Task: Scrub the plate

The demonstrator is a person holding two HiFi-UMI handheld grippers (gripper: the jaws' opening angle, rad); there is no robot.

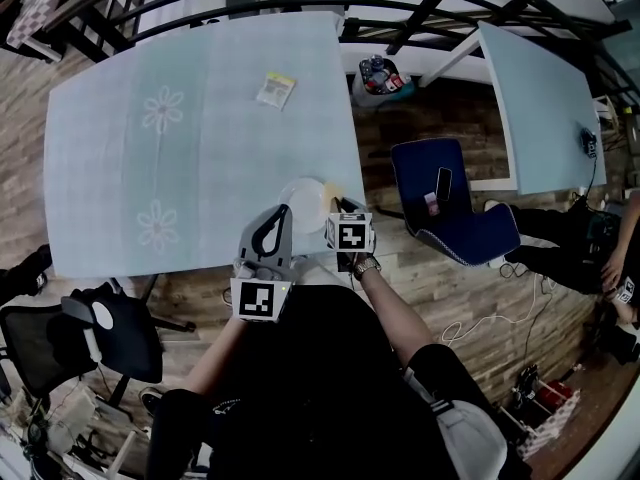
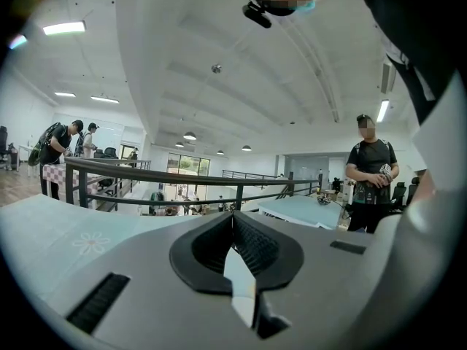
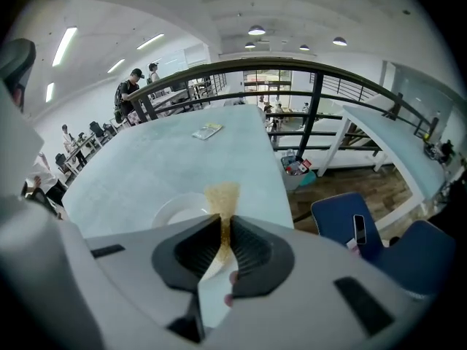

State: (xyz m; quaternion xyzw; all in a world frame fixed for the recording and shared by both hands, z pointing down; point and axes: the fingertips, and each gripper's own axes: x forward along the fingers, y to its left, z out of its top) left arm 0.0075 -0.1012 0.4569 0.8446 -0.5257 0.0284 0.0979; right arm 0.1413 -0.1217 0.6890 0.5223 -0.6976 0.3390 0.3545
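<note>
Nearest the person, at the lower middle of the head view, the left gripper (image 2: 233,221) has its jaws pressed together on nothing and is tilted up toward the railing (image 2: 219,183) and ceiling, not at the table, so it is not steadying anything. Just to its right, the right gripper (image 3: 222,228) pinches a tan sponge (image 3: 221,194) by a thin edge, and most of the sponge sticks out past the jaw tips. That narrow hold is the first risk I would judge: a firm downward scrub could fold the floppy sponge over or drag it out of the pinch, and hard jaw would then rub the dish. Just beyond the jaws the white plate (image 1: 303,201) lies flat, with the sponge reaching over its rim; whether they touch I cannot tell. The plate sits on the pale blue table (image 1: 200,168) close to the lower right corner of the tabletop, near both edges. With no second grip on it, a sideways stroke toward the right of the frame could push it across the smooth top and off the edge, onto the wooden floor (image 1: 440,278) or the blue chair (image 1: 455,213) with a phone (image 1: 443,181) on it. Bracing the rim with the idle gripper would likely reduce that. Farther up the frame, a small packet (image 1: 274,88) lies well apart and out of harm's way.
</note>
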